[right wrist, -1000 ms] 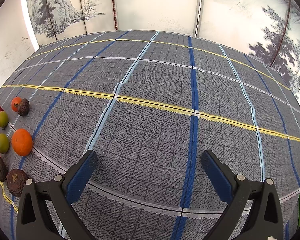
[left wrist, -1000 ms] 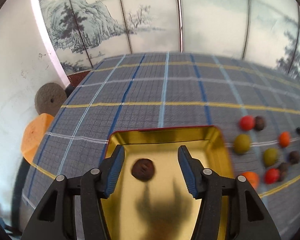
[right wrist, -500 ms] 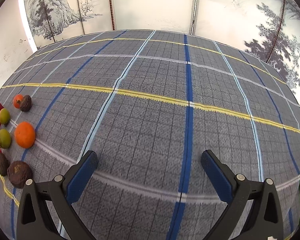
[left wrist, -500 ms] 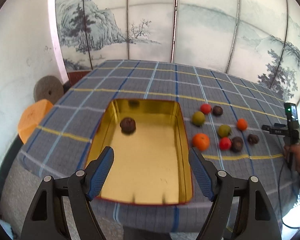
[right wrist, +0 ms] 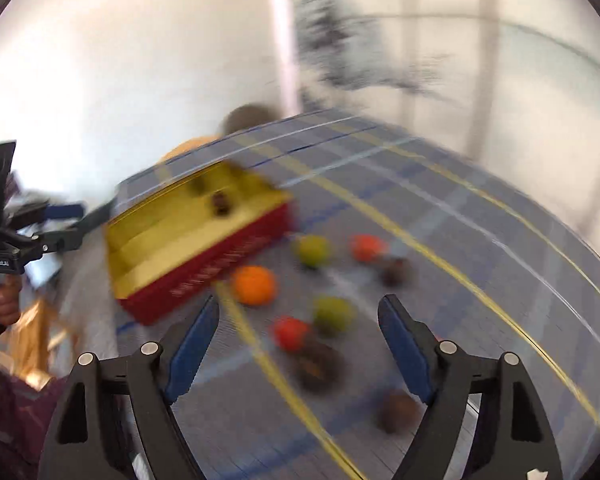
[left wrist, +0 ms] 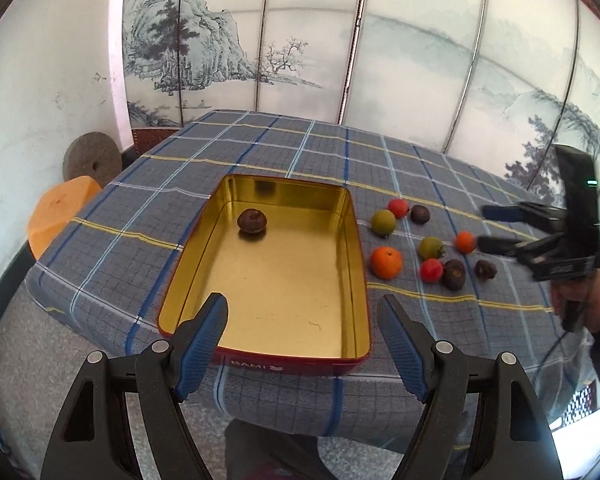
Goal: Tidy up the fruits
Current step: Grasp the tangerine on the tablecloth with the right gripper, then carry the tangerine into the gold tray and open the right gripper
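Observation:
A red tin with a gold inside (left wrist: 352, 240) lies on the checked cloth, and one dark brown fruit (left wrist: 251, 221) sits in its far part. My left gripper (left wrist: 302, 336) hangs open and empty above the tin's near edge. Several fruits lie to the right of the tin, among them an orange (left wrist: 386, 262), a green one (left wrist: 383, 222) and a red one (left wrist: 431, 270). My right gripper (right wrist: 298, 340) hovers over that group. Its jaws are closing with nothing pressed between them. The red fruit (right wrist: 290, 334) and a dark one (right wrist: 316, 364) show blurred below the gap.
An orange stool (left wrist: 60, 212) and a round grey disc (left wrist: 92, 158) stand left of the table. A painted screen (left wrist: 380, 60) runs behind it. A person's hand (left wrist: 588, 304) holds the right gripper (left wrist: 483, 227) at the table's right. The cloth's front edge drops off below the tin.
My left gripper drew back from the tin and its jaws widened, leaving the dark fruit inside. My right gripper swung left over the loose fruits and its jaws narrowed; its view is now blurred.

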Tool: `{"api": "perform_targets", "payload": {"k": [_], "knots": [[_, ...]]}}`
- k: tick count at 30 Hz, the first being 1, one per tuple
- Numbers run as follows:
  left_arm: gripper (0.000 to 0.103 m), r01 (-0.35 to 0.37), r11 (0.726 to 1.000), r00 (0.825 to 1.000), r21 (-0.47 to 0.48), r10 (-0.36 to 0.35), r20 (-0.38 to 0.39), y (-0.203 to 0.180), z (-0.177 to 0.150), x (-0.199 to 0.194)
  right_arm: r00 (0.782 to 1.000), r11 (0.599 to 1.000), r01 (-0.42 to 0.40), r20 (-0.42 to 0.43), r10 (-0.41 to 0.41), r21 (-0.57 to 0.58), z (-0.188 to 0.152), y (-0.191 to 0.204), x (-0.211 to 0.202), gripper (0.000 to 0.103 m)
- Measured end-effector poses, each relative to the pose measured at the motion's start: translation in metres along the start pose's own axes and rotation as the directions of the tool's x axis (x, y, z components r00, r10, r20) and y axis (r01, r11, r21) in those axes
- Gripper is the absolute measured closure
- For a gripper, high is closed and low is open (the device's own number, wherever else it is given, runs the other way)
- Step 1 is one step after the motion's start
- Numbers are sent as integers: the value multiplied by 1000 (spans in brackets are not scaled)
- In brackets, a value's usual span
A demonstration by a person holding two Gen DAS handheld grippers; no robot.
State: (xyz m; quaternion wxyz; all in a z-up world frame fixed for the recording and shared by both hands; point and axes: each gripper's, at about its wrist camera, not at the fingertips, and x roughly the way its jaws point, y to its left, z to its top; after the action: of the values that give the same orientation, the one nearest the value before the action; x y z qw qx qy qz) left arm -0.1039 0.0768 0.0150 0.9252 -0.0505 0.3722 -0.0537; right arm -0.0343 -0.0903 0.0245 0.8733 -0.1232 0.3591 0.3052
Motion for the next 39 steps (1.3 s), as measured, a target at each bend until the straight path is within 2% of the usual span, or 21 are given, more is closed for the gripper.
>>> {"api": "perform_targets", "payload": {"k": [2, 5, 8, 10, 12, 13, 17, 21, 24, 28, 33, 39], "knots": [[26, -2, 1000, 1000, -1, 2, 3, 1, 0, -4, 997, 997, -7, -80, 1, -75, 12, 14, 35, 28], [26, -25, 999, 1000, 20, 25, 18, 4, -4, -10, 986, 994, -54, -162, 39, -91, 25, 20, 75, 28], [26, -39, 999, 999, 28, 39, 18, 6, -6, -12, 974, 989, -53, -225, 21, -138, 22, 28, 96, 28], [26, -38, 999, 999, 36, 37, 20, 6, -7, -13, 961, 988, -56, -276, 15, -144, 19, 31, 113, 36], [26, -41, 998, 999, 47, 40, 26, 6, -8, -12, 945, 988, -75, -326, 27, -135, 16, 30, 127, 67], [26, -44, 998, 999, 53, 43, 30, 5, -8, -12, 937, 988, -82, -347, 32, -129, 14, 30, 133, 66], [25, -60, 995, 997, 75, 55, 60, 5, -7, -15, 940, 993, -48, -341, 9, -107, 13, 26, 121, 68], [24, -51, 998, 994, 32, 48, 95, 16, -4, -17, 971, 996, -17, -239, -5, -89, 29, 26, 78, 68], [24, -32, 999, 996, -8, 32, 89, 23, 0, -13, 983, 994, -63, -177, 46, -90, 59, 40, 63, 67], [24, -88, 996, 994, 4, 87, 73, 22, 3, -12, 977, 989, -83, -205, 56, -125, 92, 62, 104, 67], [24, -133, 991, 989, 14, 132, 64, 24, 4, -14, 967, 995, -60, -254, 37, -82, 103, 61, 158, 67], [24, -168, 986, 985, 21, 167, 53, 28, 3, -11, 956, 999, -35, -291, 34, 2, 107, 55, 192, 67]]}}
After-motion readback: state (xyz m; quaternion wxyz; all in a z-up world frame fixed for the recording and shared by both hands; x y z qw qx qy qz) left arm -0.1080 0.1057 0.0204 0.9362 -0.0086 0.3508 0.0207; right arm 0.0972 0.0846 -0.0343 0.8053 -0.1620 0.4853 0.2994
